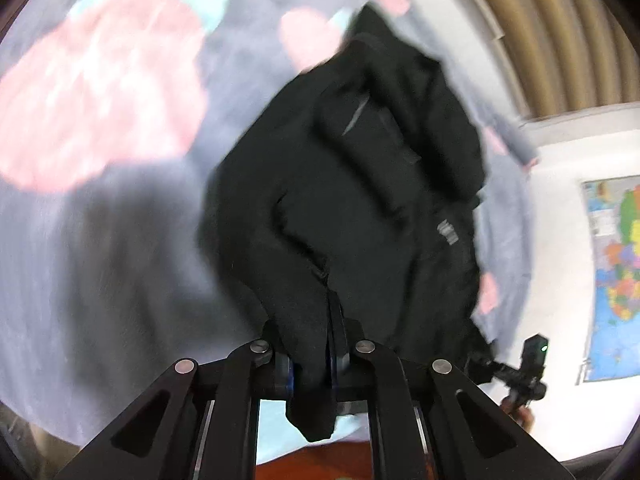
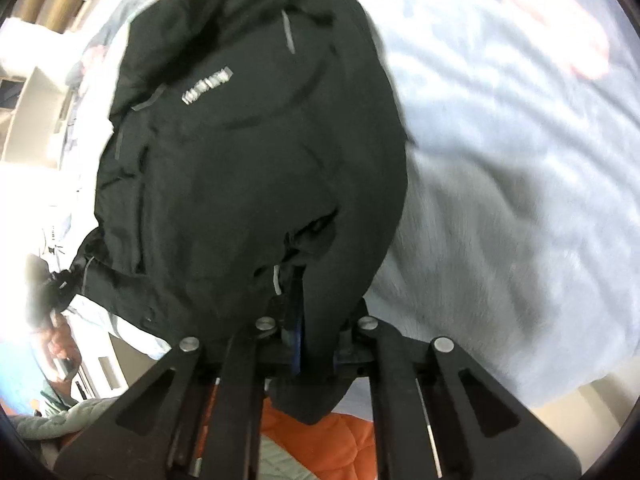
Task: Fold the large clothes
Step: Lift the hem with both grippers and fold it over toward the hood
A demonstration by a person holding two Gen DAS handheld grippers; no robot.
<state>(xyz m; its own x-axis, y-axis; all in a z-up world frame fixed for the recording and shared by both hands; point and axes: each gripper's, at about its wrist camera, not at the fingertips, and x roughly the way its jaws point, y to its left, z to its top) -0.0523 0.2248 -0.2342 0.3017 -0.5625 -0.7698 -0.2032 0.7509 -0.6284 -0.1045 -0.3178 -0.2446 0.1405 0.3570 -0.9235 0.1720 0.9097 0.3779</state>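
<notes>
A black jacket with grey zip strips and a small grey logo hangs above a bed. My left gripper is shut on a fold of its edge, and cloth hangs out below the fingers. In the right wrist view the same jacket fills the middle. My right gripper is shut on another part of its edge. The right gripper also shows at the lower right of the left wrist view. Both views are blurred by motion.
The bed is covered by a grey-blue blanket with pink and teal shapes; it also shows in the right wrist view. A wall map hangs at the right. An orange quilt lies below. Curtains hang behind.
</notes>
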